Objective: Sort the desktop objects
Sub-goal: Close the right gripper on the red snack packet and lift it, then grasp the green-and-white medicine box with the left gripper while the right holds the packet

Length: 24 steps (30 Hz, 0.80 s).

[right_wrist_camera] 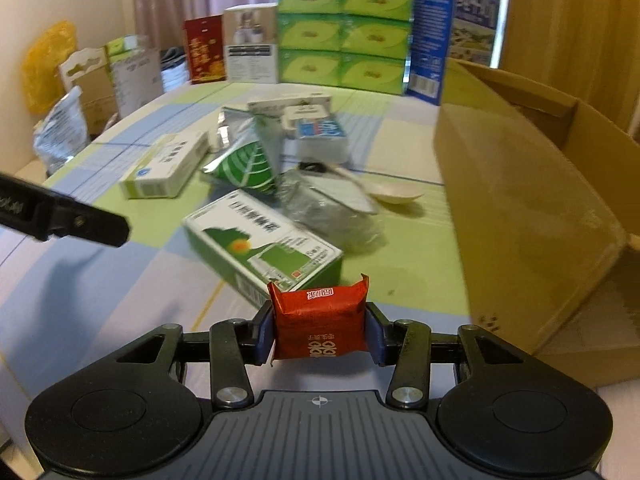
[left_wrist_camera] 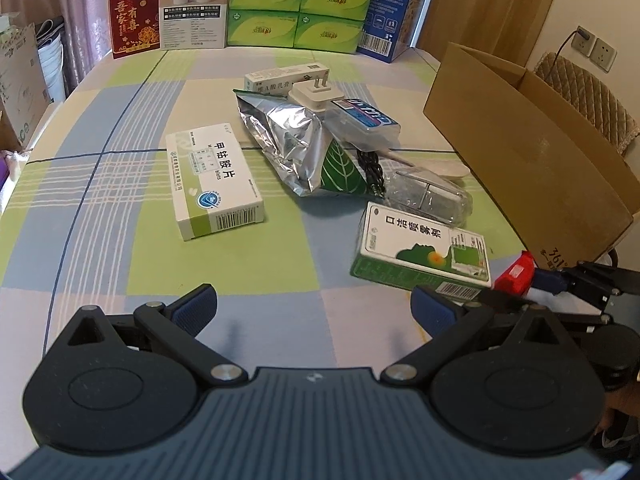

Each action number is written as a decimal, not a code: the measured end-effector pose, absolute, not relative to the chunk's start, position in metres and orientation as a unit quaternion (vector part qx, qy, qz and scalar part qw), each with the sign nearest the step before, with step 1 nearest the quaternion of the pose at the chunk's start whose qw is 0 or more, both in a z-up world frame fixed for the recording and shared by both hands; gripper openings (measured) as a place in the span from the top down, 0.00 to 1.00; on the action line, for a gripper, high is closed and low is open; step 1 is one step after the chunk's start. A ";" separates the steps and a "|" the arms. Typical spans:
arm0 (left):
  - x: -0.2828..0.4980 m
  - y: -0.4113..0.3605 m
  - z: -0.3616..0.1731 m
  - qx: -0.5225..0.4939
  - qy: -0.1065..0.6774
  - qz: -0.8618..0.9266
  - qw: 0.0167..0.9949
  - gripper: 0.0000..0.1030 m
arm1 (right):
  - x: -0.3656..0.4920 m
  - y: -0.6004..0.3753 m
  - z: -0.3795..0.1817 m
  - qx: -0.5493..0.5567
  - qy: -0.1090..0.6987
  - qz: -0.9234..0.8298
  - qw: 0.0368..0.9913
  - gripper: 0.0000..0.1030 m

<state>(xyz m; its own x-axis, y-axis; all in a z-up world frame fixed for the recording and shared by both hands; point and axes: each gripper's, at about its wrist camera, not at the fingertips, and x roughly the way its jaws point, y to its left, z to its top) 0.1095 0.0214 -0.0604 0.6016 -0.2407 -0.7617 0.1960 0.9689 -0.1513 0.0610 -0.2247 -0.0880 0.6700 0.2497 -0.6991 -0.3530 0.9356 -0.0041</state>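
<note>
2 grippers work over our checked tablecloth [left_wrist_camera: 120, 208]. On our left, the left gripper [left_wrist_camera: 314, 308] hangs with its jaws spread wide and nothing between them. Ahead lies a white medicine box [left_wrist_camera: 214, 184], then a crumpled foil pouch [left_wrist_camera: 292, 140] half burying a charger [left_wrist_camera: 316, 94] and a clear packet we cannot identify. Nearer us sits the green spray box [left_wrist_camera: 420, 250]. Our right gripper [right_wrist_camera: 319, 330] clamps a red packet [right_wrist_camera: 320, 320], its print blurred, just beside that green box. A cardboard box [right_wrist_camera: 520, 216] stands rightmost, cut off by the frame.
</note>
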 end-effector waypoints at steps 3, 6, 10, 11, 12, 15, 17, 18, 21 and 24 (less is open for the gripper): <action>0.110 0.022 -0.061 -0.027 0.429 -0.122 0.895 0.02 | 0.063 -0.227 -0.088 -0.068 0.376 0.156 0.911 0.59; 0.109 0.021 -0.061 -0.024 0.428 -0.123 0.895 0.02 | 0.065 -0.226 -0.088 -0.071 0.375 0.159 0.911 0.59; 0.111 0.014 -0.059 0.005 0.421 -0.141 0.896 0.02 | 0.073 -0.224 -0.088 -0.071 0.372 0.157 0.912 0.59; 0.112 0.011 -0.057 0.019 0.416 -0.151 0.897 0.02 | 0.076 -0.224 -0.088 -0.069 0.372 0.156 0.912 0.59; 0.112 0.008 -0.056 0.032 0.412 -0.161 0.896 0.02 | 0.079 -0.223 -0.089 -0.068 0.372 0.157 0.912 0.59; 0.117 0.000 -0.054 0.077 0.402 -0.199 0.891 0.02 | 0.090 -0.221 -0.090 -0.067 0.373 0.158 0.912 0.59; 0.125 -0.004 -0.054 0.097 0.394 -0.234 0.884 0.02 | 0.096 -0.222 -0.090 -0.062 0.374 0.155 0.912 0.59; 0.129 -0.007 -0.054 0.106 0.391 -0.249 0.880 0.02 | 0.097 -0.222 -0.090 -0.060 0.376 0.154 0.912 0.59; 0.143 -0.017 -0.056 0.136 0.377 -0.302 0.865 0.06 | 0.095 -0.222 -0.090 -0.061 0.382 0.156 0.909 0.59; 0.158 -0.030 -0.061 0.158 0.367 -0.344 0.850 0.10 | 0.093 -0.225 -0.089 -0.068 0.389 0.154 0.906 0.59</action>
<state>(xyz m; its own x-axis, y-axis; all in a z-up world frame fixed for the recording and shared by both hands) 0.1576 -0.0297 -0.0612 0.4938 -0.4683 -0.7327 0.7000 0.7139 0.0155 0.0929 -0.2245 -0.0893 0.6493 0.2263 -0.7260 -0.3327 0.9430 -0.0036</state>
